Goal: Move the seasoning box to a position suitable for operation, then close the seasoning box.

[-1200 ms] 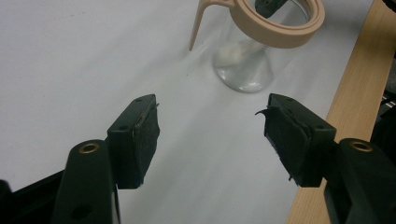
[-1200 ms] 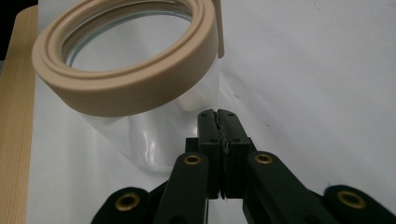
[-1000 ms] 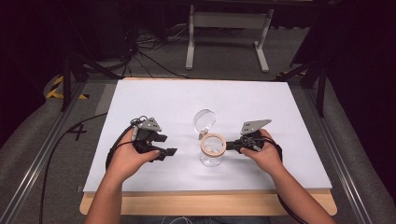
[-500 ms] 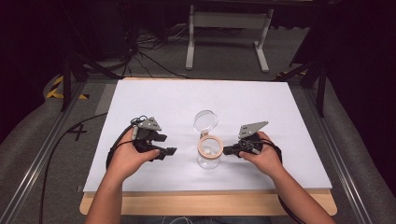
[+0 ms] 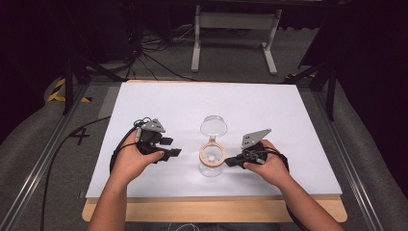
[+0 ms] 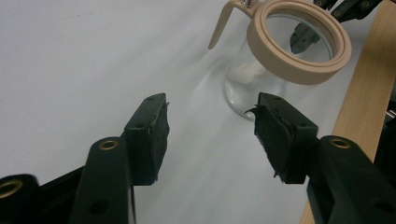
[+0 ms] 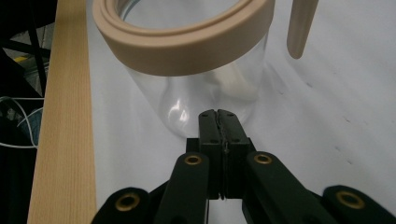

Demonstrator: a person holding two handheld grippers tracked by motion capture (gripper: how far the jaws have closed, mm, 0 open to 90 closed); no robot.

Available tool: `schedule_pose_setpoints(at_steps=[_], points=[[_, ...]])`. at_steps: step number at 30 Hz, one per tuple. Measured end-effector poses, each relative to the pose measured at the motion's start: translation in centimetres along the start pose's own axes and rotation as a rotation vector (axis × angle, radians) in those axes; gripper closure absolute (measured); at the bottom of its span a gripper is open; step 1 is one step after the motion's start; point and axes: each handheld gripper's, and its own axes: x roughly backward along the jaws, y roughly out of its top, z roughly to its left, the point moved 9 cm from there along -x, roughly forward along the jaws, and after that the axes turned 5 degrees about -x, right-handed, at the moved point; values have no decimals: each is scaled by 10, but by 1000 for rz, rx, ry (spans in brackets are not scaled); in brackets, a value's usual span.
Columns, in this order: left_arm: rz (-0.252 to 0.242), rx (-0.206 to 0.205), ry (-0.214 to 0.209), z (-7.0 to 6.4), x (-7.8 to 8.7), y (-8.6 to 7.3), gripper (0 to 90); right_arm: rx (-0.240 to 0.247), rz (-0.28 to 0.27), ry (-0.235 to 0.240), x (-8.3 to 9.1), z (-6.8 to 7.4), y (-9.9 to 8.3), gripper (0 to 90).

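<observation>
A clear glass jar (image 5: pixel 212 163) with a beige rim ring stands near the front middle of the white board; its round clear lid (image 5: pixel 213 126) hangs open behind it. My left gripper (image 5: pixel 174 153) hovers left of the jar, apart from it, jaws open and empty. In the left gripper view the jar (image 6: pixel 280 60) stands beyond the open left gripper (image 6: pixel 210 126), off to the upper right. My right gripper (image 5: pixel 229 162) is at the jar's right side. In the right gripper view its jaws (image 7: pixel 218 114) are shut on nothing, tips close against the jar's (image 7: pixel 187 56) glass wall.
The white board (image 5: pixel 288 110) lies on a wooden tabletop whose front strip (image 5: pixel 216 211) runs close behind both hands. A cable (image 5: pixel 57 159) trails off the left side. A metal stand (image 5: pixel 231 29) and dark floor lie beyond the far edge.
The jar has shifted toward the front edge and slightly left, and the right gripper has moved with it. The left gripper has stayed in place.
</observation>
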Motion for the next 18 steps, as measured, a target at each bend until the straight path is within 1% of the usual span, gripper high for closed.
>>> schedule_pose_setpoints(at_steps=[1, 3, 6, 7, 8, 9, 10, 11, 13, 14, 15, 16, 18], points=[[-4, 3, -6, 0, 1, 1, 488, 0, 2, 2, 0, 0, 0, 900], [-9, -3, -14, 0, 1, 2, 548, -2, 0, 5, 0, 0, -1, 900], [-23, -8, -28, -1, 1, 6, 696, -10, -11, -10, 6, -3, -1, 900], [-26, -9, -31, -1, 1, 7, 779, -10, -22, -13, 9, -3, 1, 900], [-26, -9, -31, -1, 1, 7, 814, -10, -28, -18, 11, -3, 2, 900], [-45, -17, -29, 0, 1, 12, 846, -11, -39, -22, 15, -2, 3, 900], [-52, -8, -24, -1, 0, 14, 875, -12, -48, -27, 17, -1, 4, 900], [-46, -18, -21, 1, 0, 15, 896, -12, -51, -29, 19, -1, 4, 900], [-52, -13, -14, 1, -1, 17, 899, -10, -59, -31, 23, 0, 5, 900], [-53, -23, -6, 4, -2, 19, 899, -11, -65, -33, 24, 1, 6, 900], [-63, -18, -3, 5, -4, 22, 900, -19, -78, -36, 28, 3, 8, 900], [-59, -25, -7, 7, -5, 23, 900, -22, -85, -37, 30, 4, 9, 900], [-81, -17, 2, 12, -9, 30, 900, -25, -99, -37, 34, 7, 12, 900]])
